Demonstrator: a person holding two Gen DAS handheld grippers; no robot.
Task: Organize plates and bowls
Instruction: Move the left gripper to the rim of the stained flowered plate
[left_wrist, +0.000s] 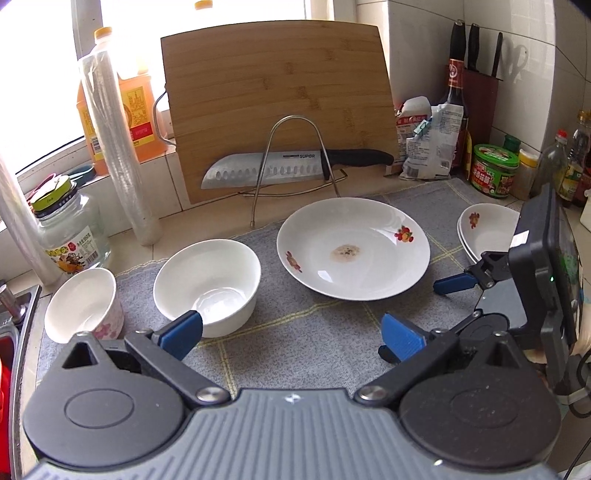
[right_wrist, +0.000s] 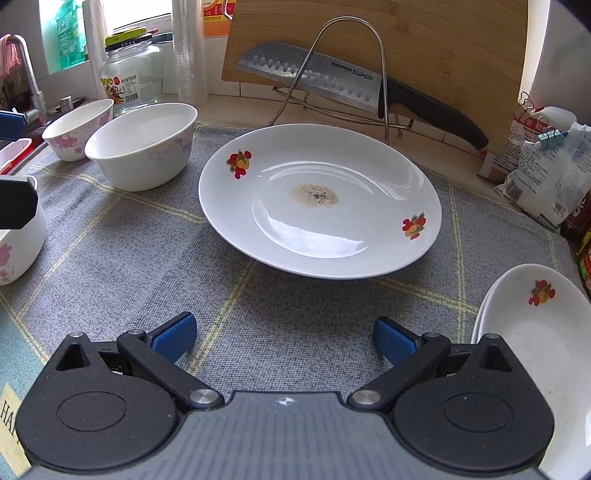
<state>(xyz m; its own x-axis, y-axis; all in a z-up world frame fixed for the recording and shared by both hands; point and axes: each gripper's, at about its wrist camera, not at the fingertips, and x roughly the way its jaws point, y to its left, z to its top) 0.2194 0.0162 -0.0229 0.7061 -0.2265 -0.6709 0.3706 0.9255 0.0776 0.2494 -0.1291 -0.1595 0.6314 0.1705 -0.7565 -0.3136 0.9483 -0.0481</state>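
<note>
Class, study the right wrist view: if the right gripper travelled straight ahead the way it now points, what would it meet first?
Most likely the large plate. The right gripper is open, with only bare grey cloth before the plate's near rim. Height is unclear, so it might pass over the rim.

The left tool (left_wrist: 291, 334) hangs with its blue pads spread wide over the grey checked cloth (left_wrist: 295, 325) on the worktop. A large white plate with fruit motifs (left_wrist: 352, 247) lies ahead, a plain white bowl (left_wrist: 207, 282) beside it, and a smaller pink-flowered bowl (left_wrist: 83, 304) further left.
</note>
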